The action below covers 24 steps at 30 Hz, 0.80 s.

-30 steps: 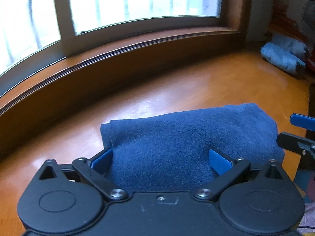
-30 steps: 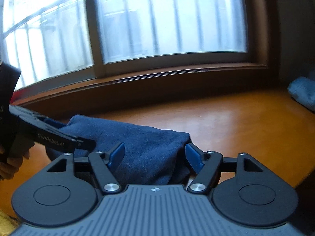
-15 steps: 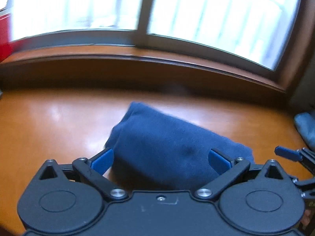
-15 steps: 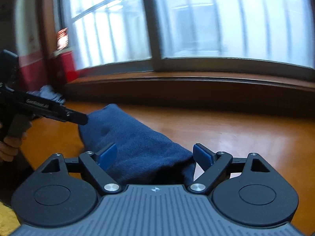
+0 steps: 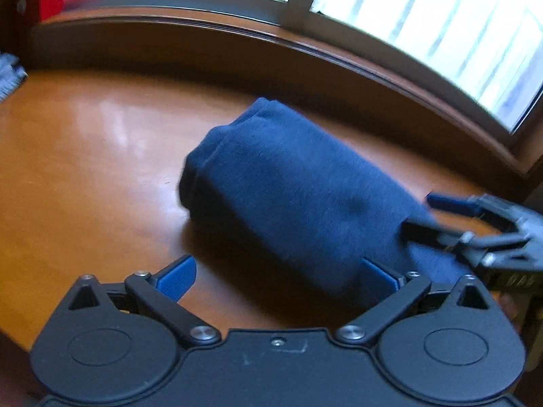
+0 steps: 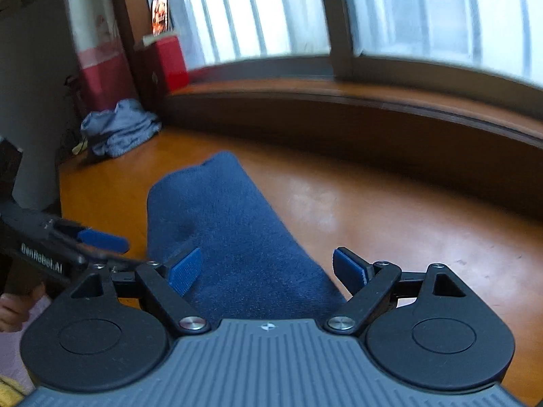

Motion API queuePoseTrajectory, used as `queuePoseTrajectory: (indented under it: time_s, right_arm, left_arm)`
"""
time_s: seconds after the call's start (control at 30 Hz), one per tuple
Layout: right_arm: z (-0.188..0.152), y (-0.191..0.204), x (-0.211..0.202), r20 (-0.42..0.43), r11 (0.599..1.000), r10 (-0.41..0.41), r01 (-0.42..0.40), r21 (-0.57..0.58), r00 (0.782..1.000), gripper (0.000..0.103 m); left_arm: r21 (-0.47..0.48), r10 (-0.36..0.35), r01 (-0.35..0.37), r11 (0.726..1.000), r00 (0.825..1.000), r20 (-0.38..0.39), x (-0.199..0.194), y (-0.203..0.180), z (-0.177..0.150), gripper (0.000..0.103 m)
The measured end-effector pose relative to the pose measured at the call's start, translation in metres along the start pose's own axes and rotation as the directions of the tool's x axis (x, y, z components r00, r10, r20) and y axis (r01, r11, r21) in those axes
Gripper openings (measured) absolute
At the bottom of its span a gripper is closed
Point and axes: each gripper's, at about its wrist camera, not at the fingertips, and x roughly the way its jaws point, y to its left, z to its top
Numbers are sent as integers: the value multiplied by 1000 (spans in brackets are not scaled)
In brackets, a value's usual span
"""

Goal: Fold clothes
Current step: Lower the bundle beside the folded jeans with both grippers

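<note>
Left wrist view: the left tool [image 5: 276,273] stands released, its blue pads wide apart; the folded navy cloth [image 5: 298,190] lies on the glossy orange-brown counter [image 5: 85,169], its near end reaching the right-hand pad. The right tool [image 5: 420,212] enters from the right edge, blurred, at the cloth's end. A wooden sill [image 5: 237,34] and bright window [image 5: 424,10] run behind.

Right wrist view: the right tool [image 6: 268,269], whose jaws have just been opening, is released astride the cloth [image 6: 220,224], pads not pressing it. The left tool [image 6: 101,240] at left carries mirrored lettering, apparently "GenRobot.AI". A crumpled light-blue garment [image 6: 118,129] lies in the far corner below a red box [image 6: 169,64].
</note>
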Motion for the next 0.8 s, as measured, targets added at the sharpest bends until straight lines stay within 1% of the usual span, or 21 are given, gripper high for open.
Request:
queuePoseTrajectory:
  time_s: [0.1, 0.17, 0.27, 0.37, 0.4, 0.43, 0.53, 0.6, 0.7, 0.8]
  right_arm:
    - [3, -3, 7, -21, 999, 42, -42, -16, 999, 92]
    - [4, -7, 12, -36, 998, 64, -65, -16, 997, 94]
    - [4, -15, 16, -62, 994, 102, -100, 41, 993, 94]
    - [2, -20, 20, -97, 987, 136, -127, 98, 986, 93]
    - [1, -20, 22, -109, 986, 143, -131, 106, 984, 92]
    - [0, -20, 23, -115, 986, 145, -133, 104, 983, 88]
    - [-5, -16, 15, -91, 984, 146, -135, 114, 985, 75]
    - [-10, -14, 6, -69, 988, 113, -105, 112, 991, 71]
    - [-20, -17, -16, -41, 989, 38, -32, 145, 998, 67]
    - [-35, -29, -47, -22, 981, -58, 61, 184, 998, 66]
  left_arm:
    - [-2, -51, 51, 999, 998, 25, 8, 2, 6, 103]
    - [2, -62, 62, 998, 998, 29, 14, 3, 11, 103]
    - [-4, -72, 72, 997, 997, 17, 18, 6, 16, 103]
    - [18, -78, 78, 997, 997, -2, 19, 6, 20, 103]
    - [26, -73, 74, 997, 997, -13, 22, 5, 21, 103]
    - [35, -69, 69, 997, 997, -23, 24, 5, 21, 103]
    - [81, -66, 68, 994, 997, -25, 25, -2, 24, 102]
    - [105, -96, 99, 989, 995, -36, 26, -11, 25, 94]
    - [155, -137, 144, 977, 989, -59, 30, -34, 26, 89]
    - [229, -189, 207, 951, 977, -97, 42, -72, 24, 89]
